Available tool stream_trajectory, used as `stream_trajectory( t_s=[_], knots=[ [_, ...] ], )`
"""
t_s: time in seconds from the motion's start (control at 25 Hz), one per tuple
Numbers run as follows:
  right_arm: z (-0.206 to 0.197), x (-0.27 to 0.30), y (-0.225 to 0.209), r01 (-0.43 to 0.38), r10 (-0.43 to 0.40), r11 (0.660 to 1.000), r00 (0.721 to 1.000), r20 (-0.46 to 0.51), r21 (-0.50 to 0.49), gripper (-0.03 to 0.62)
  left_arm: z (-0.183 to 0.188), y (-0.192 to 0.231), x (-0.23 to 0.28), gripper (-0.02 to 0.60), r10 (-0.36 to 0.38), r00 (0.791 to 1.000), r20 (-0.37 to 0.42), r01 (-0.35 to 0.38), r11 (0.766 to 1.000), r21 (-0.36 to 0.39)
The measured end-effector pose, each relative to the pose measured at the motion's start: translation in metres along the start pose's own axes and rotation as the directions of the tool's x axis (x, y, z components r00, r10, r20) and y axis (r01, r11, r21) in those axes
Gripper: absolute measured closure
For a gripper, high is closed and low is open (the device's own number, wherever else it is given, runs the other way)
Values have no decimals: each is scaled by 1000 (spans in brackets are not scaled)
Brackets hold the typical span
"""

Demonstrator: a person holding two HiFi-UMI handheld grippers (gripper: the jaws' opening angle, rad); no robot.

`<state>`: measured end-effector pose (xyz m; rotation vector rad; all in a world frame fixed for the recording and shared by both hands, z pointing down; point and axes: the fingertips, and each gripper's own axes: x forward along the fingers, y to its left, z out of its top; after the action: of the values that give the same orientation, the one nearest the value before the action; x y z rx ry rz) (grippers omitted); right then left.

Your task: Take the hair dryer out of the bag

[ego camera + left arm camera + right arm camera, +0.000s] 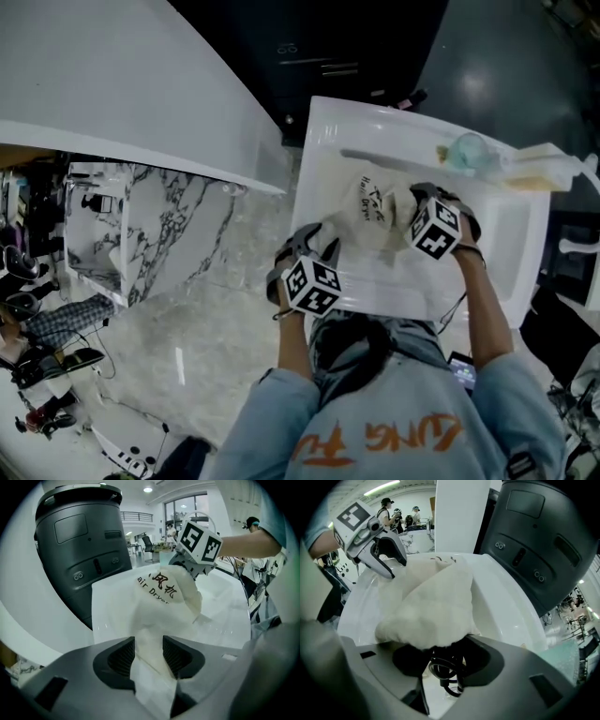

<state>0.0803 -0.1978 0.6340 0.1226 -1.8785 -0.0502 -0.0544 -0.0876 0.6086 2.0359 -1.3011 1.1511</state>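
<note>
A cream cloth bag [375,217] printed "Hair Dryer" lies on a white tray-like table [511,239]. My left gripper [323,246] is at the bag's near left end. In the left gripper view its jaws [148,641] stand open, with a strip of the bag [159,597] running between the pads. My right gripper [410,211] is at the bag's right end. In the right gripper view the bag [431,606] bulges over its jaws [440,649] and hides the pads. A coiled black cord [445,671] hangs out between them. The hair dryer's body is hidden.
A large dark grey machine [79,550] [543,541] stands close behind the table. A teal object [469,150] and a cream item [542,171] sit at the table's far right edge. Marble floor [187,309] lies left of the table, and people stand in the background.
</note>
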Motion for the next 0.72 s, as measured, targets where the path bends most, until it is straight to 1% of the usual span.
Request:
stream_trajectory(
  t_s=[0.08,0.16,0.2,0.24,0.4,0.6,0.72],
  knots=[
    [-1,-4,1,23,-23,1000,1000,5,5,405,-1,0,2,419,3,1000,-9,-3,1000,12],
    [-3,-8,3,44,-44,999,999,9,14,405,-3,2,2,507,14,1000,-9,-14,1000,15],
    [-5,-9,3,56,-56,998,998,10,18,406,-3,4,2,539,21,1000,-8,-21,1000,16],
    [-6,-11,4,71,-71,997,997,12,20,407,-3,5,2,555,27,1000,-6,-27,1000,17],
    [-11,-22,5,126,-127,992,992,19,22,411,-3,8,2,571,30,1000,-5,-29,999,27],
    [-19,-29,12,155,-156,987,988,12,51,414,-2,9,2,575,14,1000,8,-14,998,53],
    [-23,-38,13,195,-196,980,981,12,46,416,0,11,1,577,9,1000,15,-10,998,69]
  ],
)
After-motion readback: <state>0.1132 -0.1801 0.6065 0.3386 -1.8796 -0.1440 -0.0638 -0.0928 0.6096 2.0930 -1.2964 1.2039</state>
